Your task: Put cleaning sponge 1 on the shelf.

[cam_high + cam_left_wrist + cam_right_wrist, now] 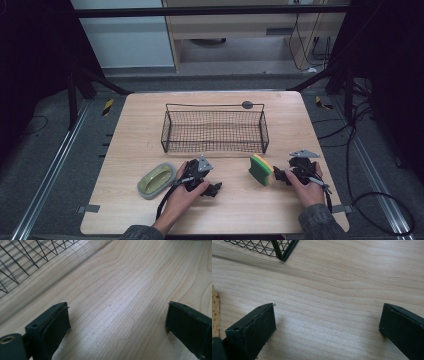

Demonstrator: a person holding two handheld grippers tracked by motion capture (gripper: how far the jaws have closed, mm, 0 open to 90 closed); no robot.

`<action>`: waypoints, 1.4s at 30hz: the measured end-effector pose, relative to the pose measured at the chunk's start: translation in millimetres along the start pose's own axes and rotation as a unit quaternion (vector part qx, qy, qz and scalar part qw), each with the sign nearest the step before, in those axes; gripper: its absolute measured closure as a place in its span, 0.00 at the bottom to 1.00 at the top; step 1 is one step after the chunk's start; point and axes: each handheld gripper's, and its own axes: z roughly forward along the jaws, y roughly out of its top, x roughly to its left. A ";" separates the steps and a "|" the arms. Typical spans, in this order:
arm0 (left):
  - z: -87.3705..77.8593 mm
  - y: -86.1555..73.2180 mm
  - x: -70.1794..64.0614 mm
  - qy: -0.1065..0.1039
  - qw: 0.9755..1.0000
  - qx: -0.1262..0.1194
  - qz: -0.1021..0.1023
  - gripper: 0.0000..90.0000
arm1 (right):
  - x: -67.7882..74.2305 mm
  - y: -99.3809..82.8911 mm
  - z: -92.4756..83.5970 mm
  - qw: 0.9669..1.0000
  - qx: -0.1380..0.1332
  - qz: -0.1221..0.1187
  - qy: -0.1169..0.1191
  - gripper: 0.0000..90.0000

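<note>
While both hands rest on the pale wooden table point(240, 210), the left gripper point(117, 322) and right gripper point(327, 325) gape apart, empty — the green-and-yellow sponge point(261, 169) just beside the right.

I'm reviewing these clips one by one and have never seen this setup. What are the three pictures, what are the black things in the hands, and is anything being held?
There is no robot here: a person at a table holds a two-jaw tool in each hand. The high view looks down from above the person's side. It shows the left hand-held gripper and the right hand-held gripper resting low over the wooden table.

The other two pictures come from cameras riding on each tool, looking along its black jaws. In both, the jaws stand wide apart with bare wood between them, so nothing is held.

On the table lie an empty wire basket, a green and yellow sponge beside the right tool, and a pale green oval dish beside the left hand.
</note>
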 end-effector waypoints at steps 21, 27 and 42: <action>-121.9 12.3 75.0 0.065 0.990 0.123 0.030 0.08 | 1.1 0.1 -0.9 1.000 0.003 0.003 0.000 0.01; -128.9 -0.6 86.0 0.066 0.981 0.178 0.031 0.15 | 1.1 0.5 -0.6 1.000 0.005 0.002 0.002 0.00; -115.4 -13.7 101.6 0.009 0.965 0.261 0.008 0.57 | 1.3 0.3 -0.2 1.000 0.002 0.000 0.003 0.01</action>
